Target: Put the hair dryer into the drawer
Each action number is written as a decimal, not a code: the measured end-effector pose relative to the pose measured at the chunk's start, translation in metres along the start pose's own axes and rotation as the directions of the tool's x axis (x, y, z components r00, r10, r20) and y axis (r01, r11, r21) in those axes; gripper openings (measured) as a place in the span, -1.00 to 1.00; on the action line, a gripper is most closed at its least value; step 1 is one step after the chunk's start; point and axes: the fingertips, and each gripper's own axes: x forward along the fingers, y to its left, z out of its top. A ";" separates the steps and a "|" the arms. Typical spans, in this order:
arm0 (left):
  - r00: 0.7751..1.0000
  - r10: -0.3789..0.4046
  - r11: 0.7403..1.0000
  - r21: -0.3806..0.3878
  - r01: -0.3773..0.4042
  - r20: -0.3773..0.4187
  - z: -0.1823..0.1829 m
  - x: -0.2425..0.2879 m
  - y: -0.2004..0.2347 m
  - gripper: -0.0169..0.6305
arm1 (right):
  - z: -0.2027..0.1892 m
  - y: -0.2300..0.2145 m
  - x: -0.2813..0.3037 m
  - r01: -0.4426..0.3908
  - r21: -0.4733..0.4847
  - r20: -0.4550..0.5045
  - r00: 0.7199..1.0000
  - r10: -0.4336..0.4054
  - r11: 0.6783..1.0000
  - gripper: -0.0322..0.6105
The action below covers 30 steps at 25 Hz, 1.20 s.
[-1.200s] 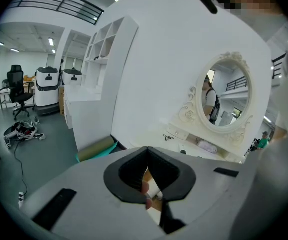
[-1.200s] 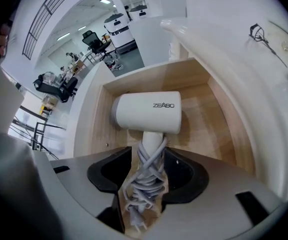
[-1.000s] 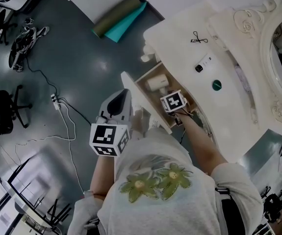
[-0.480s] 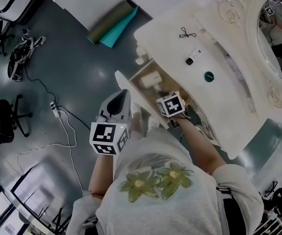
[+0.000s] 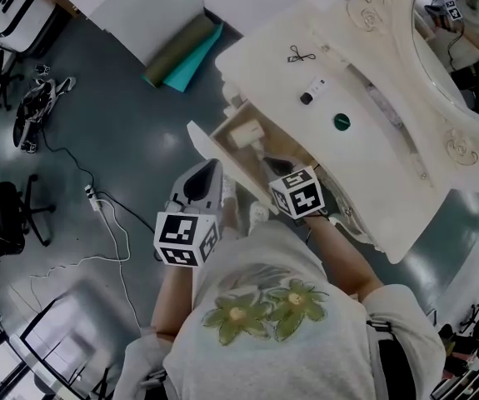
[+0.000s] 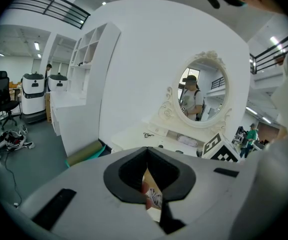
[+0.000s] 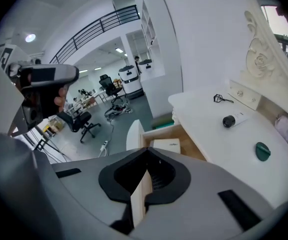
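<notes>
Backed away from the open drawer (image 5: pixel 214 152) since a second ago, the right gripper (image 7: pixel 146 153) hangs over its 5 o'clock end, jaws pressed together on nothing. Through their gap a dark grille shows, the hair dryer (image 7: pixel 157 178), lying inside the drawer with a white box (image 5: pixel 243 133) at its 11 o'clock. Left gripper (image 6: pixel 147 151), at 9 o'clock, is likewise closed and empty

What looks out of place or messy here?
Nothing spilled or broken. The drawer stands pulled open with a white box inside, a rolled mat lies on the floor beside the dressing table, and loose cables trail across the floor.
</notes>
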 end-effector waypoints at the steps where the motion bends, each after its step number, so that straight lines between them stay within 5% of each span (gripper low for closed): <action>1: 1.000 -0.002 1.000 0.001 0.002 0.002 -0.002 -0.002 -0.003 -0.91 | 0.002 0.003 -0.006 -0.003 0.002 0.018 1.000 0.003 1.000 -0.83; 30: 0.999 0.005 0.999 -0.043 -0.003 0.050 -0.052 -0.075 -0.067 -0.91 | -0.014 0.053 -0.091 0.016 -0.130 0.174 0.985 0.007 0.991 -0.83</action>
